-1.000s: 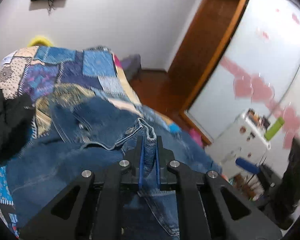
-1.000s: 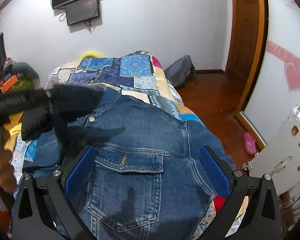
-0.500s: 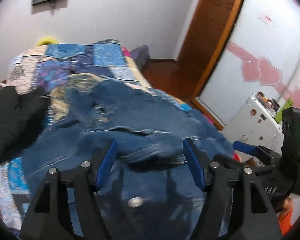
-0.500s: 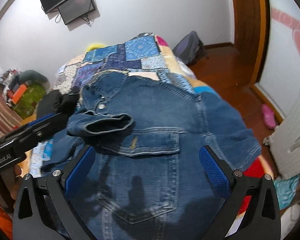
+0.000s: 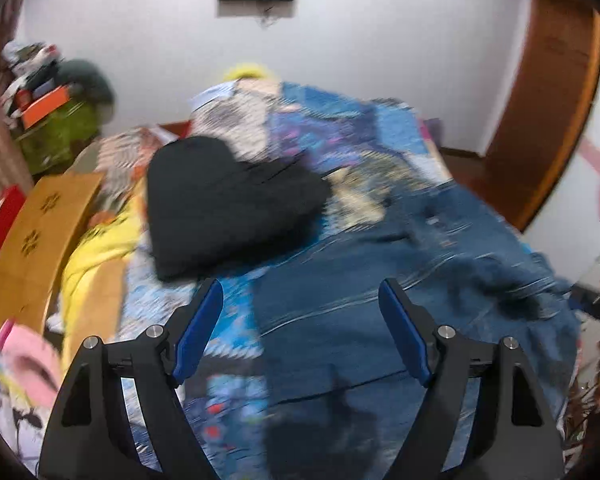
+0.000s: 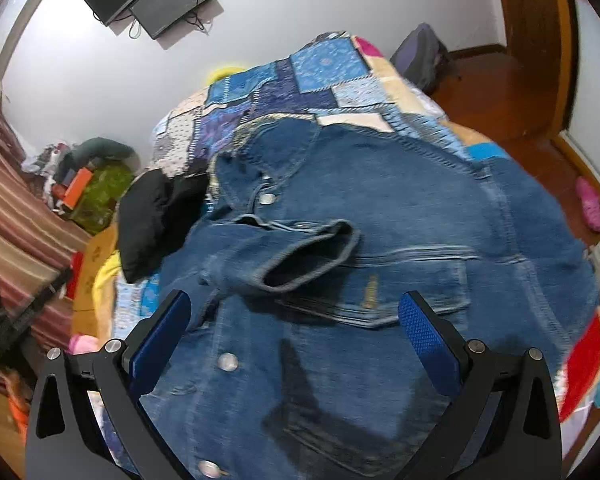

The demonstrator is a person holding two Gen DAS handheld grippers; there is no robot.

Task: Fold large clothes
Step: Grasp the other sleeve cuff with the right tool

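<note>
A blue denim jacket [image 6: 380, 240] lies spread on the patchwork bedspread [image 6: 324, 76], front side up. One sleeve [image 6: 300, 252] is folded across its chest, cuff opening toward me. My right gripper [image 6: 296, 332] is open and empty, hovering above the jacket's lower front. My left gripper [image 5: 300, 328] is open and empty over the jacket's left edge [image 5: 380, 280]; that view is blurred by motion. The left gripper's body shows at the far left of the right wrist view [image 6: 20, 312].
A black garment [image 5: 228, 200] lies on the bed left of the jacket, also in the right wrist view [image 6: 156, 216]. A yellow cloth [image 5: 96, 248] and a cardboard box [image 5: 32, 240] sit at the bed's left side. Wooden floor and door [image 6: 532, 40] are to the right.
My left gripper has let go of the sleeve, opened, and swung left and back. The sleeve now rests folded across the jacket's chest. The right gripper stayed open and rose slightly.
</note>
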